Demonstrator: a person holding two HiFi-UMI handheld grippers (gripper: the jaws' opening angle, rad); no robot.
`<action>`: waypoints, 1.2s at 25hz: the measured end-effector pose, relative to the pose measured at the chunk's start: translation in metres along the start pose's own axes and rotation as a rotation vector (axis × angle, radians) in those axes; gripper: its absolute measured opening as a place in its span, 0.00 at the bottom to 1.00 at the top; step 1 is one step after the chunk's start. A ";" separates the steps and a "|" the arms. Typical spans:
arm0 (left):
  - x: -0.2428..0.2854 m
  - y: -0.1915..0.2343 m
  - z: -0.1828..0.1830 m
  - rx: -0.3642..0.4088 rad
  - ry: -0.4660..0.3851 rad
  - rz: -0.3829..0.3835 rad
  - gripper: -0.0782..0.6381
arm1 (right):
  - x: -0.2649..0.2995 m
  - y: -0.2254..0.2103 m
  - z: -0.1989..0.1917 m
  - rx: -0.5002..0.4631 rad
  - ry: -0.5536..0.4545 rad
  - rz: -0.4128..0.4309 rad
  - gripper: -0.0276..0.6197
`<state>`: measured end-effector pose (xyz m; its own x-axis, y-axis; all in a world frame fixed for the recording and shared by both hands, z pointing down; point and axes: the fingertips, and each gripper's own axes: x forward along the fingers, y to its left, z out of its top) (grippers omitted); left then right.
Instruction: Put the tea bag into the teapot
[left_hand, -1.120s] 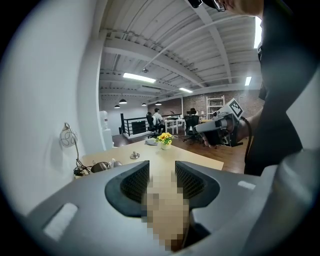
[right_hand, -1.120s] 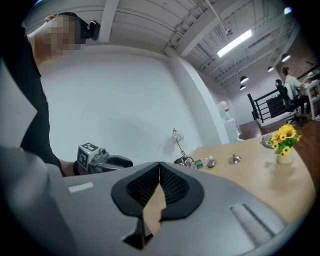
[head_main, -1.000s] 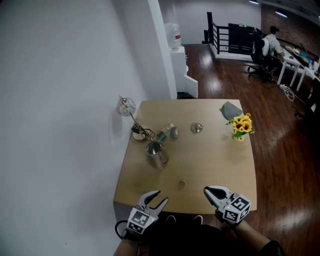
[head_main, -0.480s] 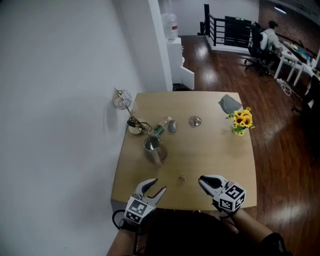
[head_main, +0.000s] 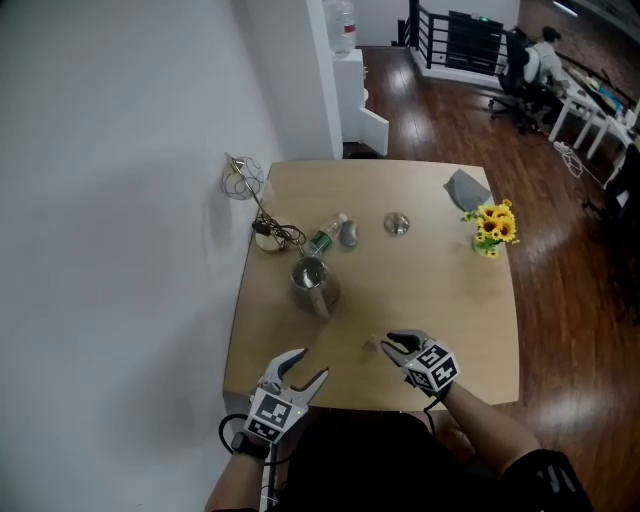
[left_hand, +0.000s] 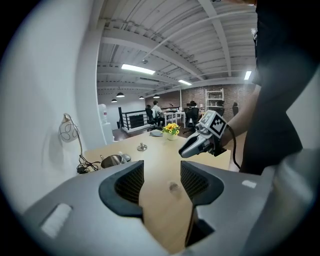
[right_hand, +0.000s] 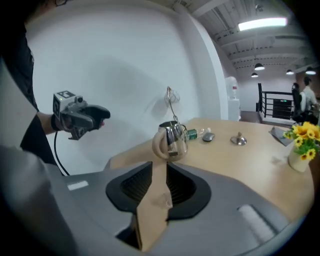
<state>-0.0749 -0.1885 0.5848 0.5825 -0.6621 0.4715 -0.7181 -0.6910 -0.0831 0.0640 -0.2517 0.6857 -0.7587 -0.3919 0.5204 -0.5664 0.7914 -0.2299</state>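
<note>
Head view: the right gripper (head_main: 392, 346) has slid in from the near edge of the table (head_main: 470, 300) to the tea bag (head_main: 370, 343), which lies flat and well short of the teapot (head_main: 312, 280). The left gripper (head_main: 308, 366) waits at the edge as before. Left gripper view: its jaws are wide and empty. Right gripper view: the jaws are opening around the untouched tea bag (right_hand: 162, 201), and a bag that small and flat could skid away or get pinched by just a corner.
</note>
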 end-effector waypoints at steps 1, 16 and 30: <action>-0.001 0.002 -0.003 -0.007 0.003 -0.003 0.42 | 0.010 -0.001 -0.008 -0.009 0.037 -0.001 0.20; -0.028 0.043 -0.048 -0.096 0.050 -0.002 0.42 | 0.101 -0.020 -0.094 -0.086 0.425 -0.082 0.21; -0.025 0.071 -0.047 -0.112 0.009 -0.008 0.42 | 0.089 -0.030 -0.035 -0.041 0.294 -0.167 0.06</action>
<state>-0.1583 -0.2077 0.6083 0.5857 -0.6537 0.4793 -0.7515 -0.6594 0.0190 0.0252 -0.2937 0.7678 -0.5276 -0.3706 0.7644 -0.6574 0.7480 -0.0910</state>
